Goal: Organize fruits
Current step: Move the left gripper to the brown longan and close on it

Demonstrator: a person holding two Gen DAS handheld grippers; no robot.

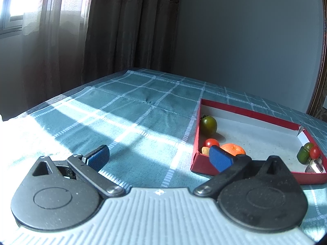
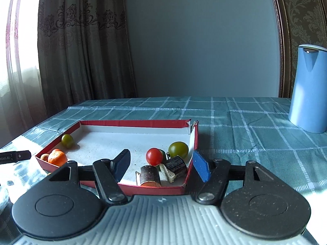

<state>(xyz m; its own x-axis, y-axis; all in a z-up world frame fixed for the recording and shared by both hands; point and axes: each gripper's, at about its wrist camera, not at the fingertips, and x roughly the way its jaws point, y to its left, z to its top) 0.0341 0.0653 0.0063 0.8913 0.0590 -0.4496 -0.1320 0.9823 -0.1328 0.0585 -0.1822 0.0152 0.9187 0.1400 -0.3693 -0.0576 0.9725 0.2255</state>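
A shallow red tray [image 2: 134, 123] with a white floor lies on the teal checked cloth; it also shows in the left wrist view [image 1: 245, 112]. Its left end holds a green tomato [image 2: 67, 140], an orange [image 2: 57, 158] and a small tan fruit [image 2: 44, 156]. Its right end holds a red tomato [image 2: 154, 156], a green tomato [image 2: 178, 149] and dark cane pieces [image 2: 176, 165]. My right gripper [image 2: 162, 167] is open and empty over the tray's near right corner. My left gripper [image 1: 159, 157] is open and empty, left of the tray over bare cloth.
A tall blue jug [image 2: 308, 89] stands on the table at the far right. A black device [image 2: 15, 156] lies at the left edge. Curtains and a grey wall stand behind the table. Bright sunlight falls on the cloth at the left.
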